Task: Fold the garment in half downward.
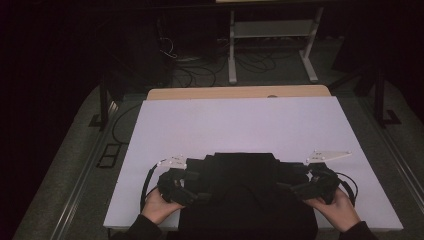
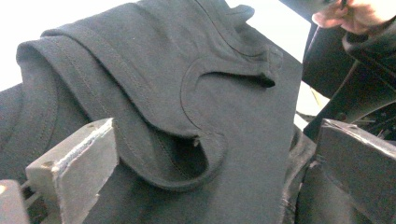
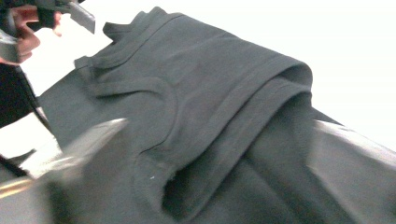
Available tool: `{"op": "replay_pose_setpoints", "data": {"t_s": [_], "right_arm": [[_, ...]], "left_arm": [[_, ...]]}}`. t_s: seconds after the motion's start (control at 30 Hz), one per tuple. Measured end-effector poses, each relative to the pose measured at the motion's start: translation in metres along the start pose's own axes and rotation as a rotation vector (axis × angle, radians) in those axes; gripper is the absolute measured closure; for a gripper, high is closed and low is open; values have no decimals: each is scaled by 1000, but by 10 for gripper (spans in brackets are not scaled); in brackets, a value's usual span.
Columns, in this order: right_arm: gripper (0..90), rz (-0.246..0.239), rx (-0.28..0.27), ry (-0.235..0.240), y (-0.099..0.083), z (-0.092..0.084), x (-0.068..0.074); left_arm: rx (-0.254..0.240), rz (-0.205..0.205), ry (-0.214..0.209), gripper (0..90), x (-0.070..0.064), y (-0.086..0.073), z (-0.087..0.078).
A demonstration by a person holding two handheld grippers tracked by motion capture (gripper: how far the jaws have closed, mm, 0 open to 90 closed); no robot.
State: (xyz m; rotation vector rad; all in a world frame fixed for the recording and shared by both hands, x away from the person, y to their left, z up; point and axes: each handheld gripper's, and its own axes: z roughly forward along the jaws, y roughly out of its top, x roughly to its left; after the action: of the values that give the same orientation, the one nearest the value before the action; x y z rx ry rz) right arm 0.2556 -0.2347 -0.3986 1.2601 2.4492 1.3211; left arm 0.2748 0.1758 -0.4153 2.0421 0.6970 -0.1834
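Your white counter carries the folded black shirt at its six o'clock edge; no label or print is readable. Your left tool at nine o'clock and right tool at three o'clock stand apart, gripping nothing.

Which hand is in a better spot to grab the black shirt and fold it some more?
Probably neither; it's about even. The left gripper and right gripper sit open at opposite sides of the black shirt, each with cloth lying between its jaws. The fold likely needs both together.
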Motion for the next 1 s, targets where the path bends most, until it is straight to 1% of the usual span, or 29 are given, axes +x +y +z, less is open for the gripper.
{"op": "replay_pose_setpoints", "data": {"t_s": [0.03,0.1,0.3,0.37,0.43,0.5,0.53,0.57,0.63,0.7,0.77,0.8,0.87,0.9,1.0], "right_arm": [[0,-4,-1,1,0,0,-1],[0,-14,-12,-5,1,-2,-4],[0,-7,-11,-26,4,-3,-17],[0,0,-11,-26,5,-3,-23],[0,2,-11,-26,5,-3,-28],[0,5,-11,-26,6,-4,-33],[0,9,-11,-30,6,-4,-36],[0,16,-10,-33,6,-4,-39],[0,23,-11,-31,6,-5,-44],[0,25,-10,-37,6,-5,-49],[0,34,-6,-41,5,-5,-54],[0,34,-5,-45,5,-5,-56],[0,41,-3,-44,5,-5,-58],[0,41,-3,-45,5,-5,-60],[0,39,-3,-46,5,-5,-63]], "left_arm": [[-6,1,10,0,1,1,0],[-25,-6,13,0,4,3,0],[-67,-18,49,0,15,6,-4],[-85,-21,61,0,19,7,-6],[-95,-20,66,0,23,8,-8],[-105,-20,53,0,26,9,-10],[-118,-26,45,0,28,9,-11],[-122,-25,45,0,29,9,-12],[-124,-22,53,0,31,11,-13],[-111,-9,72,0,33,12,-13],[-111,-11,80,0,36,13,-13],[-113,-13,79,0,37,13,-13],[-123,-25,64,0,40,13,-13],[-124,-24,65,0,41,13,-13],[-125,-12,87,0,44,15,-14]]}}
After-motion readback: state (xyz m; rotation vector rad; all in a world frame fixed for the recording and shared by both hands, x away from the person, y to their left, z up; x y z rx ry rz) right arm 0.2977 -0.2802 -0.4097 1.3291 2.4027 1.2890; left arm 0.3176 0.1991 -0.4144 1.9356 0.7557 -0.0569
